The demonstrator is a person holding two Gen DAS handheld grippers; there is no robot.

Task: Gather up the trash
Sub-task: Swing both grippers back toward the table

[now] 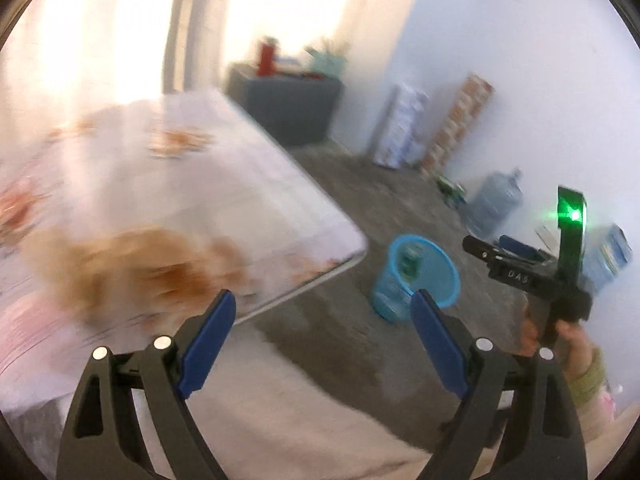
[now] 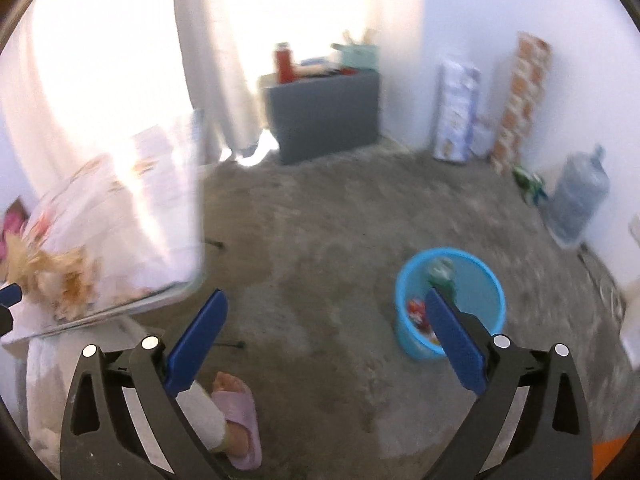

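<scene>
Hovering over the room right now, both grippers are sitting with their jaws spread wide apart and nothing between them. The left gripper [image 1: 322,312] is hanging past the corner of the surface [image 1: 224,200], which is wearing a white cloth with a floral print. Everything's pretty motion-blurred, so the brownish pile of trash [image 1: 132,264] on that cloth at about 9 o'clock in the left view is hard to make out; it looks like crumpled paper or dry scraps, can't tell which.

The blue bin [image 1: 416,276] is standing on the gray carpet [image 1: 360,208], just off the corner of the surface, at roughly 3 o'clock in the left view. In the right view the same bin [image 2: 450,300] is showing up around 4 o'clock, partly behind the right finger of the right gripper [image 2: 326,332], and it's already holding some colorful bits, red and green stuff.

The right gripper is also peeking into the left view at 3 o'clock with a green light glowing on it, held by a hand [image 1: 560,340].

Further back, a dark cabinet [image 2: 324,112] is sitting by the curtain at 12 o'clock with a red bottle [image 2: 283,62] on top. A big water jug [image 2: 578,196] is leaning near the wall at 2 o'clock. A foot in a pink slipper [image 2: 236,416] is showing at 7 o'clock.
</scene>
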